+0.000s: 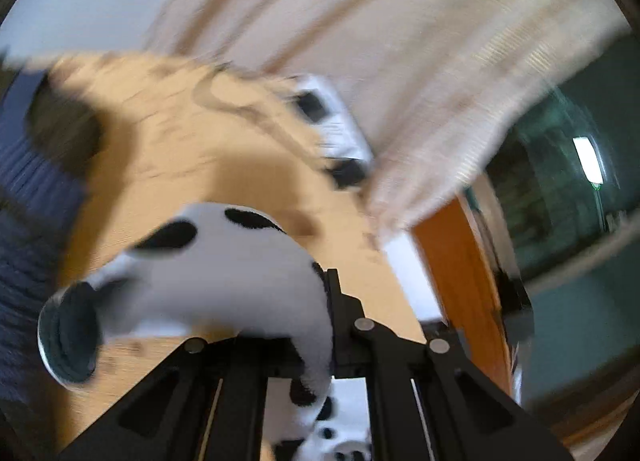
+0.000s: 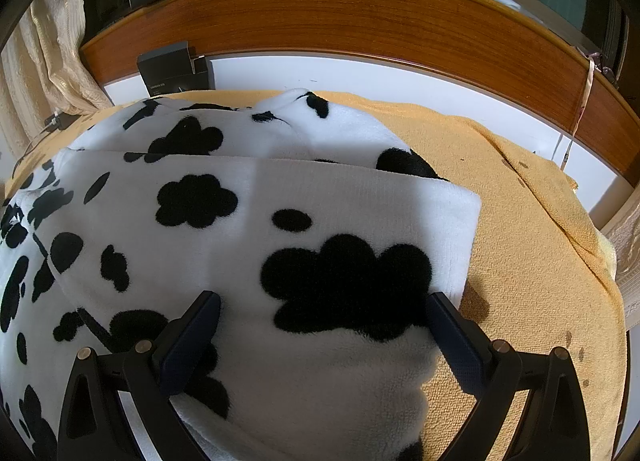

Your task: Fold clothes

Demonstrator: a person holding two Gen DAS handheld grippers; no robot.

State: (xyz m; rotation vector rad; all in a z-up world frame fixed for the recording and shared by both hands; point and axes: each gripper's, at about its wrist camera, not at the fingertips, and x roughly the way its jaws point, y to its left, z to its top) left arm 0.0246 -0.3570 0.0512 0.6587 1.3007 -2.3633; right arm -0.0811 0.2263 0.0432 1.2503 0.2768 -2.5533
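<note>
A white fleece garment with black cow spots point(image 2: 240, 213) lies partly folded on an orange-tan towel point(image 2: 520, 261). My right gripper point(image 2: 323, 297) is open just above the garment's near fold, its two fingers straddling a large black spot and holding nothing. In the blurred left wrist view, my left gripper point(image 1: 332, 309) is shut on the garment's sleeve point(image 1: 224, 273). The sleeve is lifted off the towel point(image 1: 168, 133), and its grey cuff point(image 1: 70, 337) hangs to the left.
A wooden headboard point(image 2: 360, 21) curves behind the towel, with black boxes point(image 2: 168, 65) at its left end. A cream curtain point(image 1: 400, 61) hangs at the back. A dark blue knit sleeve point(image 1: 24, 221) is at the left edge. A cable point(image 2: 580, 101) hangs at the right.
</note>
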